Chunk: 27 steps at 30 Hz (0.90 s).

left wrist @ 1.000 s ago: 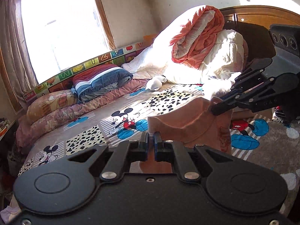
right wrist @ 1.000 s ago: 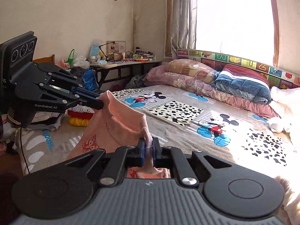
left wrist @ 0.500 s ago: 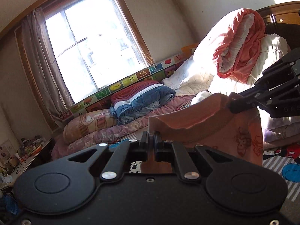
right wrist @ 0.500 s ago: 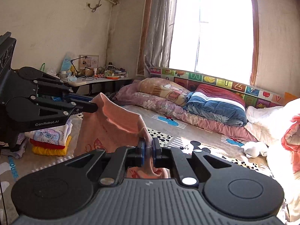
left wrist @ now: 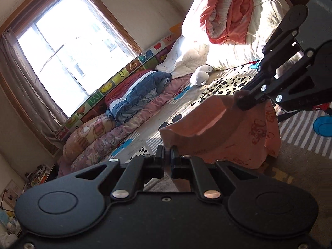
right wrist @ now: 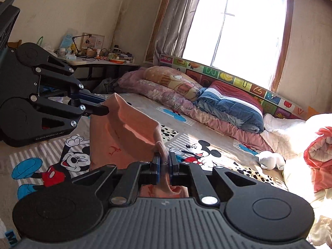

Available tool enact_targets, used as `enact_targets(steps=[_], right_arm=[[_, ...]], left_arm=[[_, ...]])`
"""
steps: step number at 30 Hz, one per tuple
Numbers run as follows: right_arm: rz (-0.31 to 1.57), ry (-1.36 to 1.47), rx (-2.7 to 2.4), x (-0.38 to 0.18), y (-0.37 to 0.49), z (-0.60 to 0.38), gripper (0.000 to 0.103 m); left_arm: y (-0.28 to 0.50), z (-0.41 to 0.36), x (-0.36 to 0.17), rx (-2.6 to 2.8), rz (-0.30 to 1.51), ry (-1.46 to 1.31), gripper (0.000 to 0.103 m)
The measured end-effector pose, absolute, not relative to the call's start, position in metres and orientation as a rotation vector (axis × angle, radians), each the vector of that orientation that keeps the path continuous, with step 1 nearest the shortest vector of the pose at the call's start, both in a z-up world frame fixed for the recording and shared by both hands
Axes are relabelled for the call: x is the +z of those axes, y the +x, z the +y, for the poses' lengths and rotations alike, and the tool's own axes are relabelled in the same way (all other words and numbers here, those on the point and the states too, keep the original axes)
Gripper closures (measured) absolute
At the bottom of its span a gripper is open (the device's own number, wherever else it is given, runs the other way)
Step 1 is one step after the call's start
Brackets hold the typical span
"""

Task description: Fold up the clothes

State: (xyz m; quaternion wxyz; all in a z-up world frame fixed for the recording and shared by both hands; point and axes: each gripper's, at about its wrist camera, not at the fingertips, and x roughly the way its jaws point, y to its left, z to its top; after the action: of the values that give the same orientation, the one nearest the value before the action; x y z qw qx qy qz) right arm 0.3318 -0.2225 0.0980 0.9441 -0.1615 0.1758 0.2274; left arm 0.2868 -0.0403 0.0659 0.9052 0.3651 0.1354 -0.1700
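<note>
A small peach-pink garment (left wrist: 224, 132) with red cartoon prints hangs stretched between both grippers over the bed. My left gripper (left wrist: 167, 153) is shut on one top corner of it. The right gripper (left wrist: 240, 101) pinches the other corner at the upper right of the left wrist view. In the right wrist view my right gripper (right wrist: 164, 159) is shut on a bunched corner of the pink garment (right wrist: 124, 137), and the left gripper (right wrist: 103, 109) holds the far corner at the left. The cloth's lower edge hangs near the Mickey Mouse sheet (right wrist: 197, 149).
Rolled quilts and a blue-red pillow (right wrist: 230, 103) line the far side under the window. A piled white and orange duvet (left wrist: 228, 20) and a white plush toy (right wrist: 269, 159) lie at the bed's head. A cluttered desk (right wrist: 99, 58) stands by the wall.
Both grippers sank back toward the bed with the garment still stretched between them, and both views tilted as the wrists rolled. The sheet is closer under the cloth now.
</note>
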Motion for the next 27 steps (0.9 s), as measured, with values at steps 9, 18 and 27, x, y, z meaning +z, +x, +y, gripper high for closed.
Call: enact_targets(steps=[9, 18, 27], right_arm=[[0.415, -0.538, 0.623, 0.040, 0.219, -0.183, 0.093], [0.484, -0.667, 0.719, -0.012, 0.130, -0.158, 0.093], [0.518, -0.811, 0.775, -0.057, 0.065, -0.144, 0.093]], left_arm=[[0.195, -0.031, 0.021, -0.487, 0.346, 0.938, 0.099], [0.114, -0.034, -0.039, -0.555, 0.406, 1.081, 0.099], [0.053, -0.038, -0.095, -0.599, 0.424, 1.186, 0.099]])
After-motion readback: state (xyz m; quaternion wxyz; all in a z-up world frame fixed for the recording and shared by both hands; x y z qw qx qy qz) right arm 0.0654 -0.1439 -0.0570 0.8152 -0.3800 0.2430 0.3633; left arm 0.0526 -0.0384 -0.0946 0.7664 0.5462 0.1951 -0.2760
